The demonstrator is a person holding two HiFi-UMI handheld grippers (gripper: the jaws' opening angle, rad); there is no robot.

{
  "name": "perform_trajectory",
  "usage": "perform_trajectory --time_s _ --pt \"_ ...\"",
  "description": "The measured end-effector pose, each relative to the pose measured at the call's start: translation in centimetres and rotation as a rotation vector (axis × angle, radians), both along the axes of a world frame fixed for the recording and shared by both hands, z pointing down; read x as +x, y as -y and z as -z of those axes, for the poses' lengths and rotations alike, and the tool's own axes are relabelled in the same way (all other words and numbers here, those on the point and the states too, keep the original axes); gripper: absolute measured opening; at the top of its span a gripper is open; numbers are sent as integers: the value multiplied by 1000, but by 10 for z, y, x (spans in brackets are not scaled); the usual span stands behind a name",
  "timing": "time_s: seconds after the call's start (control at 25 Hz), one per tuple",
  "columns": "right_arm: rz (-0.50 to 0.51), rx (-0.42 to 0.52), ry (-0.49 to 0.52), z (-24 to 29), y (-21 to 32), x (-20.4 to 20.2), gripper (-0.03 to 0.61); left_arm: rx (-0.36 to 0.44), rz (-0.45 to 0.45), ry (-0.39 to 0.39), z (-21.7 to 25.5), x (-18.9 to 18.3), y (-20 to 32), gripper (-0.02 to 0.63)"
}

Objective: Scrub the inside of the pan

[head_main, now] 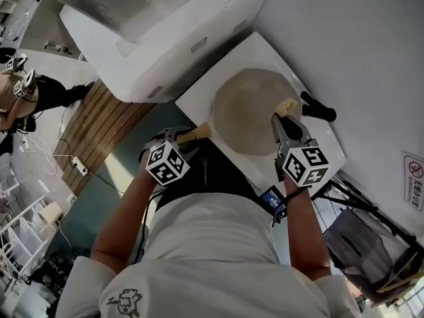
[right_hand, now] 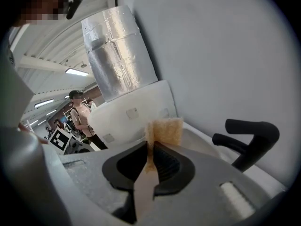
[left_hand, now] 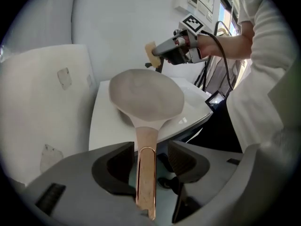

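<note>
Here the pan (head_main: 255, 111) sits flat on the white countertop (head_main: 199, 98), its pale beige bowl facing up and its rose-gold handle (head_main: 199, 134) reaching past the counter's near edge toward the person. The left gripper (head_main: 189, 136) is at that handle with its jaws spread wide. In the left gripper view the handle (left_hand: 146, 173) runs straight up the gap between the two dark pads, closer to the pad on the picture's left, with clear space on the other side. Nothing squeezes it, and whether it brushes the nearer pad cannot be told. The right gripper (head_main: 281, 121) hangs over the far right rim of the pan, and its jaws are closed on a yellowish sponge (head_main: 286, 106). In the right gripper view the sponge (right_hand: 164, 131) stands up beyond the fingertips, its lower part pinched thin between the pads. Seen from the left gripper view, the sponge (left_hand: 150, 53) is above the pan's back edge and not touching it. A black lever (head_main: 318, 106) sits on the counter just beyond the sponge, and a white hood (head_main: 165, 38) with a silver duct (right_hand: 117, 51) stands beside the counter.
</note>
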State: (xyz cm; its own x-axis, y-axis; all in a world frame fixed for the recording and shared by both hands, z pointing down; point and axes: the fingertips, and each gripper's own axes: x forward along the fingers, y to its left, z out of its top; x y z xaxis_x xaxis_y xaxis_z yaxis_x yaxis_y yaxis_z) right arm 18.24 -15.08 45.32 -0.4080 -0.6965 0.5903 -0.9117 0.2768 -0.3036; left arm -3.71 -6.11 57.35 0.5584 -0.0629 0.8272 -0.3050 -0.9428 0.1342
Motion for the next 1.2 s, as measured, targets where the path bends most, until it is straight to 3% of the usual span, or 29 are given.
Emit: perform_trajectory --time_s 0.44,0.64,0.88,1.2 --pt "-72 -71 -12 -46 19 17 46 -54 -25 67 -42 3 0 219" --pt "-84 -95 -22 -65 35 23 46 -57 -30 70 -47 6 1 212" --pt "-116 -111 -36 -89 56 32 46 -68 -34 75 -52 5 1 158" --pt "-108 -111 -90 -114 86 42 38 -54 -47 84 -52 5 2 156"
